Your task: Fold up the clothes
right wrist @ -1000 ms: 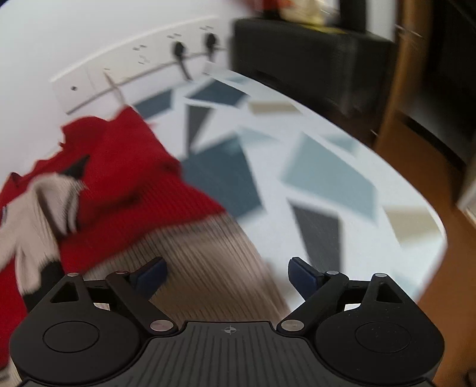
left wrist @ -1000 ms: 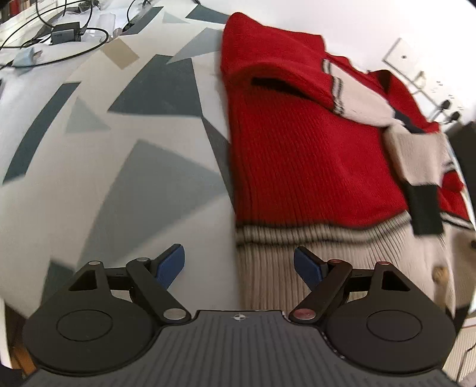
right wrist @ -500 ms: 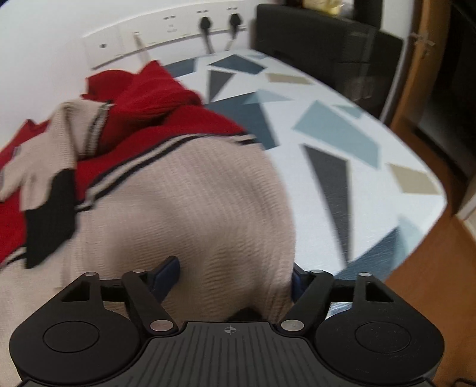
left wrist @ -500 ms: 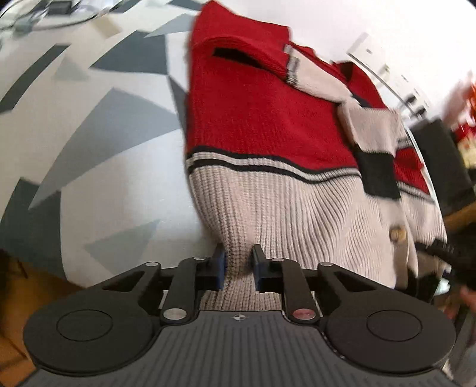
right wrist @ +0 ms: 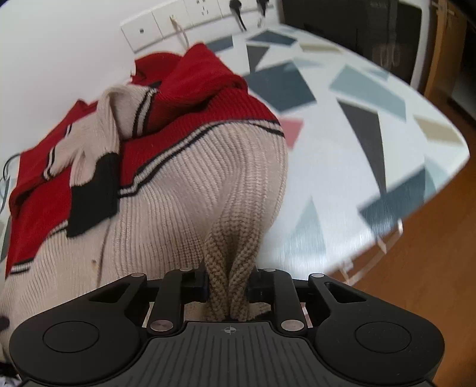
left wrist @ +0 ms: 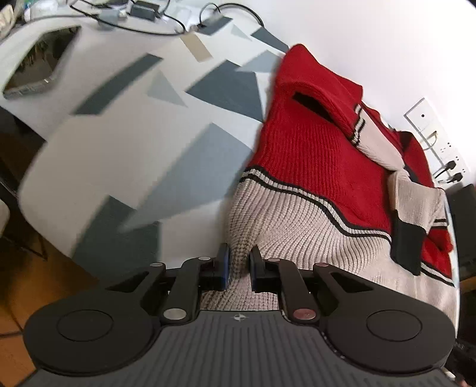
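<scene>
Both claws, spread wide a second ago, now pinch the beige ribbed hem of the red-and-beige knitted cardigan: the left claw clamps it at lower centre, while the right claw is closing on a bunched fold. Gripping both hem corners probably prepares lifting that edge over the red body, which lies across the white desk with grey triangles.

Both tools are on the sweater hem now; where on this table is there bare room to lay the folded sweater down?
Bare tabletop lies beside the sweater on the left tool's side, up to the cables and a phone-like slab at the far end. More bare top lies on the right tool's side, out to its rounded edge. Crowded: the wall side, where sleeves pile below the sockets.
</scene>
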